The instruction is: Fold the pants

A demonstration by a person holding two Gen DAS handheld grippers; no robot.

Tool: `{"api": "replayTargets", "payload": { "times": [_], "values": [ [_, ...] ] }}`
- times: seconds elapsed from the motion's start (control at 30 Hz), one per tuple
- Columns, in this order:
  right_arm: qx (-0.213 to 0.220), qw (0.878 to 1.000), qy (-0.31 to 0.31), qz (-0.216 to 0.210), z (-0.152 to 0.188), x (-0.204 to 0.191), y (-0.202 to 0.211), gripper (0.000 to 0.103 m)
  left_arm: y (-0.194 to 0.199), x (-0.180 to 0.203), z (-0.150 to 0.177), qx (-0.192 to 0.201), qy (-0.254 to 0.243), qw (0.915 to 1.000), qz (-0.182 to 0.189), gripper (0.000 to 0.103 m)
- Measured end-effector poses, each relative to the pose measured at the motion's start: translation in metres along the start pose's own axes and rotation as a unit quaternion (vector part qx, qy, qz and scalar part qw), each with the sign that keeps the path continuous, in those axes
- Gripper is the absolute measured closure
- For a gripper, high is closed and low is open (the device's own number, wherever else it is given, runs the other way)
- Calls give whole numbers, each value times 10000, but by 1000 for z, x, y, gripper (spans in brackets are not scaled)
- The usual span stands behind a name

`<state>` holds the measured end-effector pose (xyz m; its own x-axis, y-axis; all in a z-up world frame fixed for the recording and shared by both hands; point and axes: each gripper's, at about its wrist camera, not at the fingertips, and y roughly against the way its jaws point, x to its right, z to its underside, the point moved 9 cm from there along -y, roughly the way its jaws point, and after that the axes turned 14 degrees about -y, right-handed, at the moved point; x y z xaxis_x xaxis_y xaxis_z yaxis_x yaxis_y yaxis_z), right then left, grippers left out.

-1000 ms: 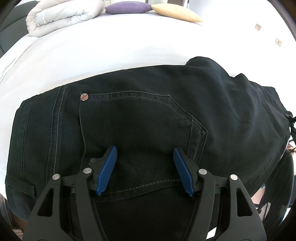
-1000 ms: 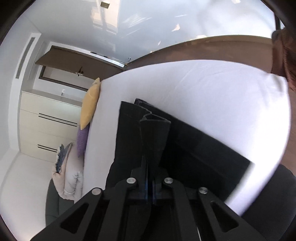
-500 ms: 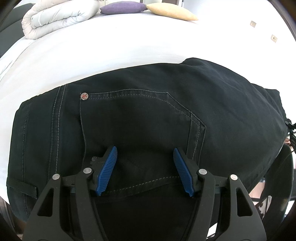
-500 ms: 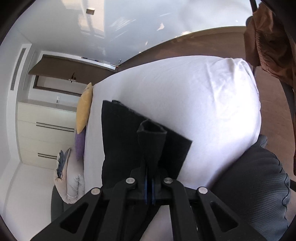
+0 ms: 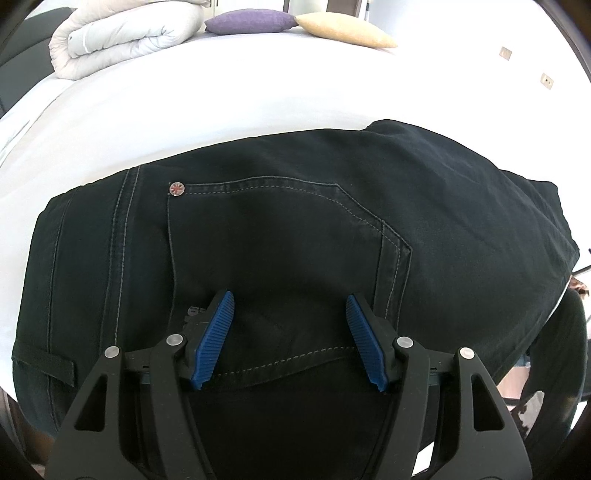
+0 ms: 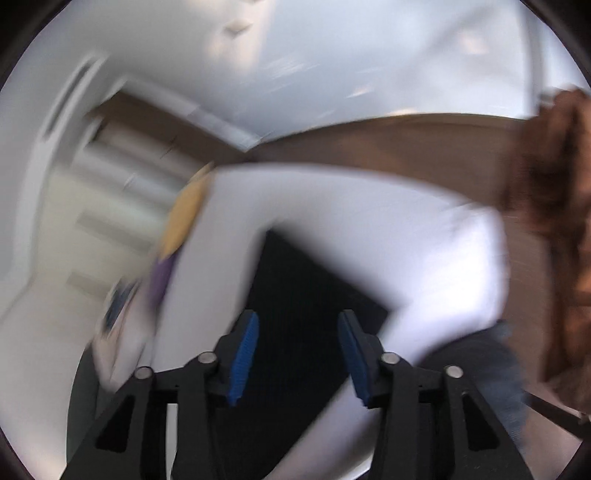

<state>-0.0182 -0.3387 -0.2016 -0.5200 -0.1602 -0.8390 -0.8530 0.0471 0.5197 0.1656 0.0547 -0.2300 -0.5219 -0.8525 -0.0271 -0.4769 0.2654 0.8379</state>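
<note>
Pants [image 5: 295,229], black denim, lie on the white bed [image 5: 221,103], near its edge. Left wrist view sharp: seat side up, back pocket [image 5: 280,258] outlined in pale stitching, small red rivet [image 5: 176,188] at its corner, belt loop [image 5: 44,363] at the waistband on the left. Long axis runs left to right, waistband left, legs trailing right. Left gripper [image 5: 290,334] spread wide over the pocket, nothing between its blue pads [image 5: 214,339].

Right wrist view badly motion-blurred: pants [image 6: 303,295] only a dark slab on the sheet. Right gripper [image 6: 297,354] spread, gripping nothing. Rolled duvet [image 5: 122,33], purple cushion [image 5: 251,21], yellow cushion [image 5: 343,31] at the far end.
</note>
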Motion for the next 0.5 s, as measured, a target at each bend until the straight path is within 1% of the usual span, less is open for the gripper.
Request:
{"api": "replayTargets", "payload": {
  "times": [0.03, 0.07, 0.13, 0.17, 0.2, 0.27, 0.3, 0.37, 0.4, 0.43, 0.5],
  "values": [
    [-400, 9985, 226, -284, 23, -21, -12, 60, 1, 0, 0, 6, 5, 10000, -10, 40],
    [-855, 9942, 417, -510, 51, -39, -27, 62, 2, 0, 1, 17, 10, 10000, -18, 40],
    [-1663, 9804, 732, -758, 106, -64, -55, 65, 5, 0, 4, 33, 6, 10000, -24, 40],
    [-1889, 9753, 851, -763, 124, -69, -64, 66, 6, 0, 5, 43, 4, 10000, -25, 40],
    [-2125, 9698, 1014, -642, 149, -72, -79, 66, 5, 0, 5, 47, 9, 10000, -26, 40],
    [-2447, 9625, 1111, -362, 177, -67, -99, 66, 9, 0, 9, 67, -9, 10000, -42, 40],
    [-2727, 9563, 1042, -156, 192, -58, -109, 66, 10, 0, 10, 68, -21, 10000, -57, 40],
    [-3008, 9511, 703, -2, 202, -45, -114, 66, 13, -1, 14, 77, -18, 9999, -76, 40],
    [-3138, 9484, 451, -70, 204, -40, -113, 66, 13, -1, 15, 85, -4, 9999, -76, 40],
    [-3194, 9468, 373, -140, 205, -40, -111, 65, 14, -1, 16, 93, 3, 9999, -75, 40],
    [-3349, 9415, 311, -201, 209, -39, -103, 58, 15, -1, 18, 109, 13, 9999, -79, 40]
  ]
}}
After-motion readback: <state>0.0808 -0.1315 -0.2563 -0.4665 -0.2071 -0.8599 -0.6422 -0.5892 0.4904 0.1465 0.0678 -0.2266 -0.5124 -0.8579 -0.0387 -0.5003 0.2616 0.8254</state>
